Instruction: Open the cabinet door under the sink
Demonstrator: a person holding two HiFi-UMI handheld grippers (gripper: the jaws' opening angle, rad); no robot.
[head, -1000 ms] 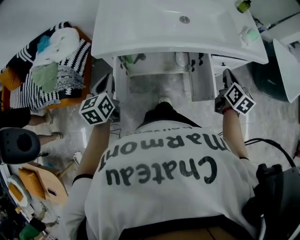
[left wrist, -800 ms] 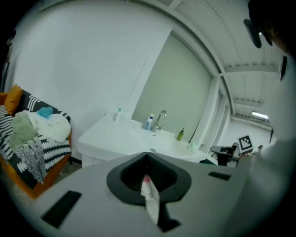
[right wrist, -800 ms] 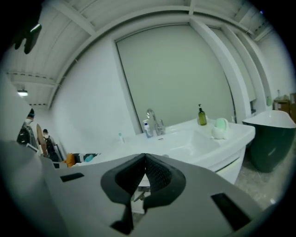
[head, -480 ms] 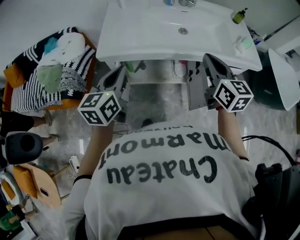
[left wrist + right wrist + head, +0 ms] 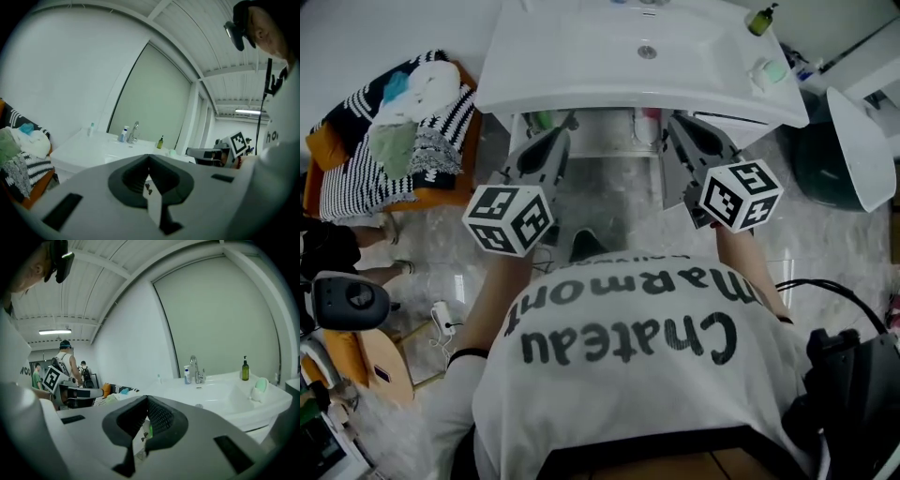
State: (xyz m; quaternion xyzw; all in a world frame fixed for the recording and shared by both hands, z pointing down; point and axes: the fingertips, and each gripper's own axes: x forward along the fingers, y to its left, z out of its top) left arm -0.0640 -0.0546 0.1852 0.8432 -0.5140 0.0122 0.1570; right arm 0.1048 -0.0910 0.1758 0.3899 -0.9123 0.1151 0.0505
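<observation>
The white sink (image 5: 581,66) spans the top of the head view. Below it the cabinet (image 5: 605,141) stands open, with a shelf and small bottles inside. My left gripper (image 5: 565,134) hangs shut and empty in front of the cabinet's left side, just below the sink's front edge. My right gripper (image 5: 673,122) is shut and empty at the cabinet's right side. In the left gripper view the shut jaws (image 5: 149,157) point level at the sink (image 5: 108,150) and its tap (image 5: 134,131). Over the right gripper (image 5: 146,399) I see the basin (image 5: 220,397).
A chair piled with striped cloth and towels (image 5: 389,131) stands left of the sink. A dark bin (image 5: 816,164) with a white lid sits to the right. A green soap bottle (image 5: 760,19) stands on the sink's corner. People (image 5: 65,362) stand far off in the right gripper view.
Both grippers have risen from low beside the open cabinet doors to just under the sink's front edge, and their noses have tipped up towards level. Both stay shut.
</observation>
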